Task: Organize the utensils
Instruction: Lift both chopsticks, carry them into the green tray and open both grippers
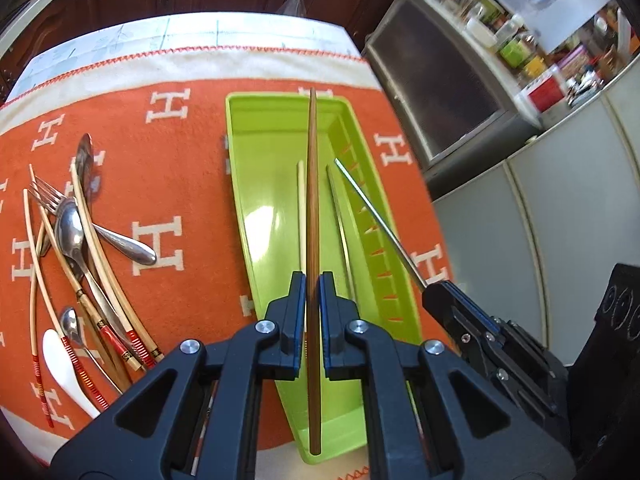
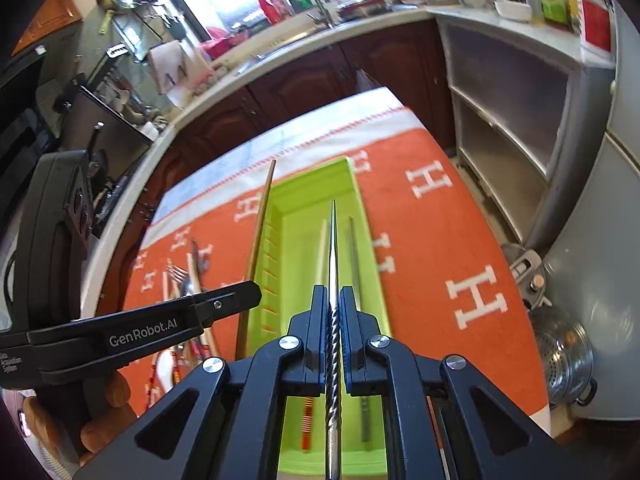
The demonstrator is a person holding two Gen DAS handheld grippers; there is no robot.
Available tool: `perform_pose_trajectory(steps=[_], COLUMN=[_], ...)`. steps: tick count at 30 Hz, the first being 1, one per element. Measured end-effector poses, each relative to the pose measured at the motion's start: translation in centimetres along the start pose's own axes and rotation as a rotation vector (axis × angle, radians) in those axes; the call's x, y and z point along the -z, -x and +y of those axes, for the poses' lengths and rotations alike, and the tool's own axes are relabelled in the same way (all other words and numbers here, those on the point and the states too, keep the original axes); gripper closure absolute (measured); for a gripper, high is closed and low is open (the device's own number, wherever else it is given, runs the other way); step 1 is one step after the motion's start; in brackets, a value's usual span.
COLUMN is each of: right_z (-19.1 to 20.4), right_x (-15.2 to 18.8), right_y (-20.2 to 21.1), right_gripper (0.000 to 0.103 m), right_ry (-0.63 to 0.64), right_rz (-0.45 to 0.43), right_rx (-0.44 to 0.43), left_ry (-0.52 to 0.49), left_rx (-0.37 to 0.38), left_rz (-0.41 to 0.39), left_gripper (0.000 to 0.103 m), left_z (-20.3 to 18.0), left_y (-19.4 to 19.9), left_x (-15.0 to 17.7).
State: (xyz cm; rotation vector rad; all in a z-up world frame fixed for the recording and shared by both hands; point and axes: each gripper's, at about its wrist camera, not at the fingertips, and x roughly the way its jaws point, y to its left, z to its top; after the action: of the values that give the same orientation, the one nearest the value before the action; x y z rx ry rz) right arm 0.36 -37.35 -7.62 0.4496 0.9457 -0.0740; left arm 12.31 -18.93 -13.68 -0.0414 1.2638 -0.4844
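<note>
Two chopsticks held over the tray [image 1: 256, 152], ready to be laid in.

On the orange cloth [image 1: 192, 168], the green tray already holds a pale and a metal chopstick; the unsorted pile [image 1: 80, 264] lies well to its left. The left gripper [image 1: 313, 312] clamps a wooden chopstick [image 1: 313, 184], the right gripper [image 2: 333, 320] a metal chopstick [image 2: 333, 240], both lengthwise above the tray. Best lower each parallel to those inside, low before letting go, so neither bounces over the rim.

Both wrist views look down (closely) over the shared green tray [image 1: 256, 168].
</note>
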Motion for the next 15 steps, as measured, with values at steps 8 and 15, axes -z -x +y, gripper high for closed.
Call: perform_pose_trajectory(steps=[8,15], right_z=[-1.0,0.5], right_x=[0.8,1.3], right_y=[-3.5,-3.5], right_gripper=[0.096,0.096], right_ry=[-0.024,0.008], right_rz=[0.045,0.054], right_rx=[0.001,-0.012], left_ry=[-0.042,-0.084], left_rx=[-0.054,-0.113], left_rz=[0.022,0.005], left_gripper=[0.098,0.098], left_z=[0.1,0.5], left_y=[-1.3,0.2], left_x=[1.2,2.5])
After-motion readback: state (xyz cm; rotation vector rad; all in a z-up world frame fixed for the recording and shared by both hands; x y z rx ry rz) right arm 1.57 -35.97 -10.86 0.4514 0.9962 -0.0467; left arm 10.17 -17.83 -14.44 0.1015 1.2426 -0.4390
